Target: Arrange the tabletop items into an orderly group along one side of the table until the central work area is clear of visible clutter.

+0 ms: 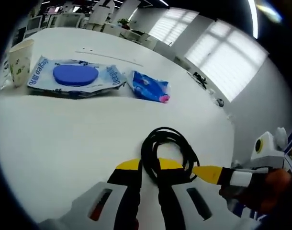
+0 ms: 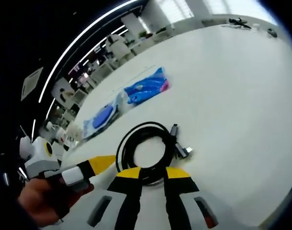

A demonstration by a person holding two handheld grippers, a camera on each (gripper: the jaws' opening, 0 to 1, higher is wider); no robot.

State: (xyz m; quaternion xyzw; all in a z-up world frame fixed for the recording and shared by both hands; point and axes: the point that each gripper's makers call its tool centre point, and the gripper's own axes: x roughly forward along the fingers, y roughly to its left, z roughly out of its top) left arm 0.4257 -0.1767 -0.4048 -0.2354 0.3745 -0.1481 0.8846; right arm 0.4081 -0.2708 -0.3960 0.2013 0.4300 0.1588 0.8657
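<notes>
I am on the step of moving the black cable (image 1: 167, 153) — it is a coiled loop lying on the white tabletop (image 1: 64, 143), out in the middle and well apart from the other things. In the left gripper view my left gripper (image 1: 149, 175) has its yellow-tipped fingers (image 1: 128, 165) one on each side of the near edge of the coil, and I think they are closing on it, but I cannot tell if they really pinch it yet. In the right gripper view my right gripper (image 2: 148, 175) also sits at the near edge of the coil (image 2: 143, 151), with its fingers (image 2: 129, 173) spread and the cable strands between them; again I cannot tell if they grip. The plugs (image 2: 180, 143) stick out on the right side of the loop. Far off on the left sit the wipes pack with the blue lid (image 1: 74, 76), the small blue packet (image 1: 150, 87) just beside it, and a paper cup (image 1: 19, 60) at the far left — they already make a row. Next I think I must get a firm hold so the loop does not fall open, then carry it over to that row. There is lots of bare room between here and there, and the tabletop edge curves away on the right, so I should keep clear of that side.
</notes>
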